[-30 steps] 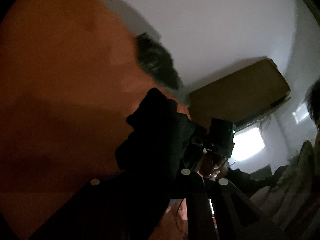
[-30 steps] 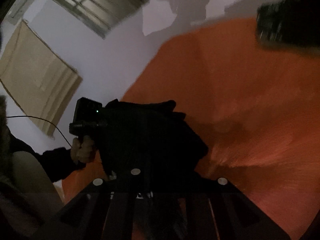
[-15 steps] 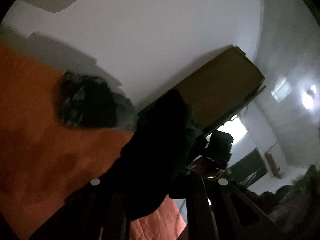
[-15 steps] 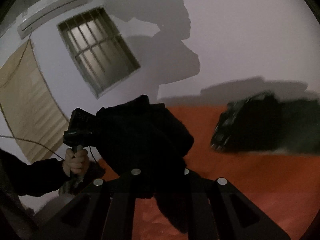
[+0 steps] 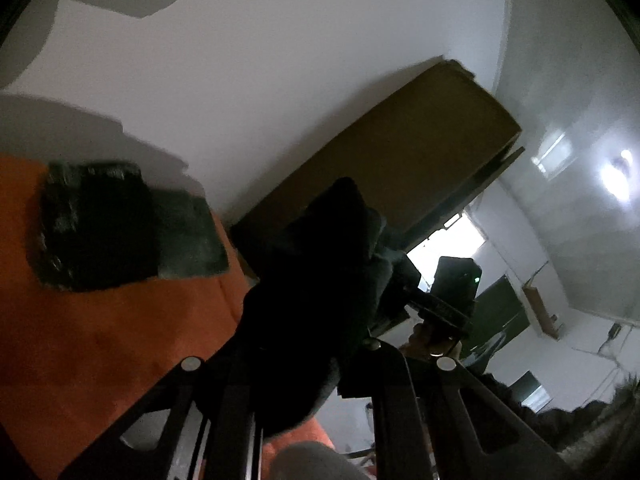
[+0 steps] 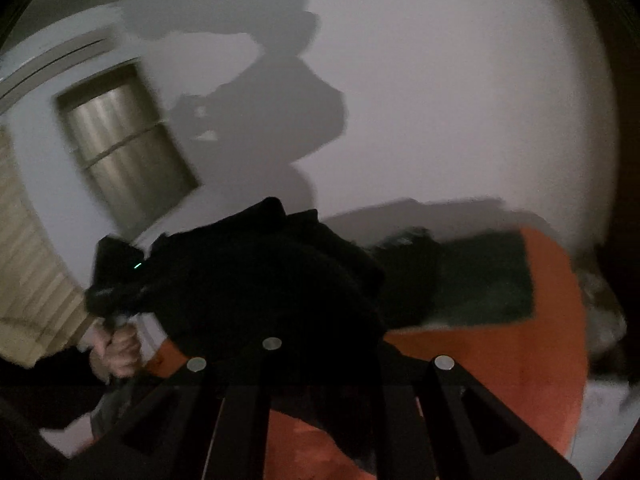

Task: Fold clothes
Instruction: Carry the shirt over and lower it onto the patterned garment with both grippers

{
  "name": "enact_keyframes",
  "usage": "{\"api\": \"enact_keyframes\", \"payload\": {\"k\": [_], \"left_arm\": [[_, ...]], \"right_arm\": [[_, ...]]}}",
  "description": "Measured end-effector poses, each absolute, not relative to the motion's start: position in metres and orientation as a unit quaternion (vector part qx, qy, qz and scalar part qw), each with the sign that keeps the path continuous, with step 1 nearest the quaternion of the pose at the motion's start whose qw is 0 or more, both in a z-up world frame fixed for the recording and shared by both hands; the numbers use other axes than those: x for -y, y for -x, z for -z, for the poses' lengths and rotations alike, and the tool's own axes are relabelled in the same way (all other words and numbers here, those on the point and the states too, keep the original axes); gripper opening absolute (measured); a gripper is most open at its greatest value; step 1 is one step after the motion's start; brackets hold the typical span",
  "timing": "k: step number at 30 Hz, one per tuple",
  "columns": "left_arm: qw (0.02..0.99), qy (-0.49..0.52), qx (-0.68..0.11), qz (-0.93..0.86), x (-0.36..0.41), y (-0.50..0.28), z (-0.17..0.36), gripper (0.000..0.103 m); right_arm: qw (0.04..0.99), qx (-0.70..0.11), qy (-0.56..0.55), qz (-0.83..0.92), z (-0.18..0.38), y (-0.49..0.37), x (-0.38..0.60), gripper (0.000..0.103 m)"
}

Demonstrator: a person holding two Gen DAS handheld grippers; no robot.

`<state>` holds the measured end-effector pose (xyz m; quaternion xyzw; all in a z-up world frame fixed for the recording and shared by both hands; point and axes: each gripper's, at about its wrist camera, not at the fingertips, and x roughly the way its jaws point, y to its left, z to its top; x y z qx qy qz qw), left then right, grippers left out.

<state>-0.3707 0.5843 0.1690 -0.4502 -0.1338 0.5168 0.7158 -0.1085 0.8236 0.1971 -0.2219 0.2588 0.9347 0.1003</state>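
Both hand-held gripper tips vanish inside bunched black garment, blurred.

We are seeing an orange cover lying across the lower left of the left wrist view. A brown cabinet is standing mid-frame against a white wall. A bright window is glowing at right. In the right wrist view, a barred window, blurred, is showing at upper left.
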Motion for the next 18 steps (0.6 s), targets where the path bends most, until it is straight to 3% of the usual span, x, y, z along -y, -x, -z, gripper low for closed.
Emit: {"api": "enact_keyframes", "payload": {"k": [8, 18], "left_arm": [[0.654, 0.531, 0.149, -0.517, -0.673, 0.388, -0.098, 0.011], [0.667, 0.519, 0.163, -0.51, -0.773, 0.401, -0.045, 0.011]], "right_arm": [[0.145, -0.333, 0.23, -0.903, -0.138, 0.118, -0.9, 0.007], [0.154, -0.387, 0.194, -0.888, -0.077, 0.141, -1.009, 0.007]]}}
